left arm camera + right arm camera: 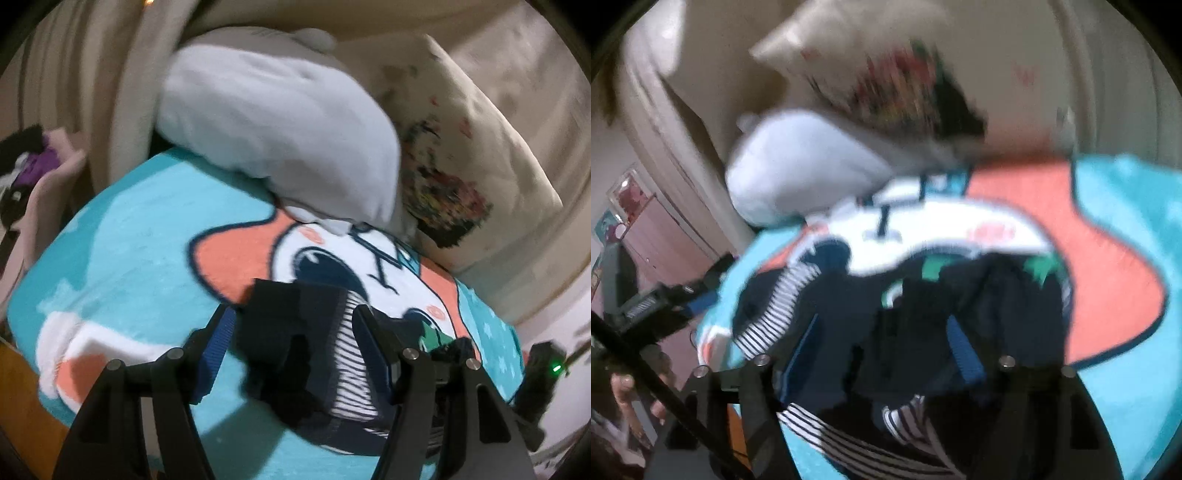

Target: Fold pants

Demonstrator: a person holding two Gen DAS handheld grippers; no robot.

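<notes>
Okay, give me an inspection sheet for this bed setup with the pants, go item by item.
Surface: bed under a turquoise cartoon blanket.
Job's things: dark pants with striped lining, bunched up, not flat.
Clutter: pale blue pillow and printed pillow at the head.
Grippers: left gripper open over the pants; right gripper open over the pants; neither visibly pinches cloth.
Cables: dark cable at lower left in the right wrist view.
Surroundings: cream curtain; blurred.
</notes>
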